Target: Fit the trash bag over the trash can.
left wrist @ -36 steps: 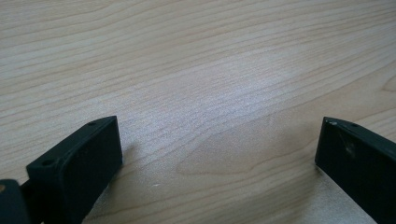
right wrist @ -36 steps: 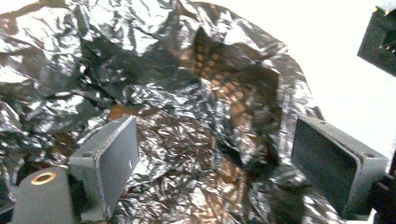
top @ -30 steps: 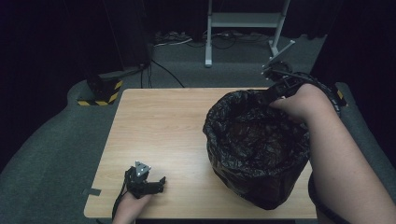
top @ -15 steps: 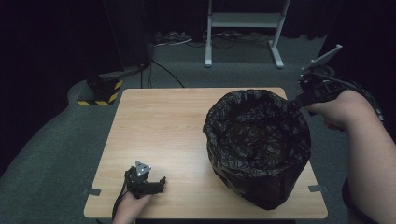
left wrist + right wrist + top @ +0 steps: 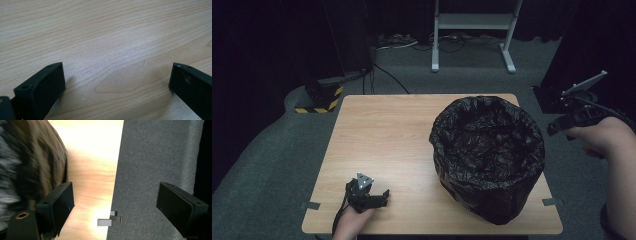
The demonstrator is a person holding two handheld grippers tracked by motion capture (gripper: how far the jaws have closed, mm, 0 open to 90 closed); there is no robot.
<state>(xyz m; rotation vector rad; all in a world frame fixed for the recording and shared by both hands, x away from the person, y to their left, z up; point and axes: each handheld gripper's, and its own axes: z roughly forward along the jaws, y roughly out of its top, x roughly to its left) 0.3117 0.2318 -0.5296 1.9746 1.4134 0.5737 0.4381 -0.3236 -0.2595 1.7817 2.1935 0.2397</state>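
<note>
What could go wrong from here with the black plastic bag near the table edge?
1. The black plastic bag bulges past the front edge of the light wooden table; a bump might tip it off.
2. The right gripper, open beside the table, may snag the crinkled rim if it swings back.

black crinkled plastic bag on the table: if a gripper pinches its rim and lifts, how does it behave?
The black crinkled plastic bag is thin, wrinkled film, so it probably flexes and sags rather than lifting rigidly. It stands open, holding a rounded shape; likely light, though its contents are too dark to judge. The glossy film may slip between jaws.
</note>
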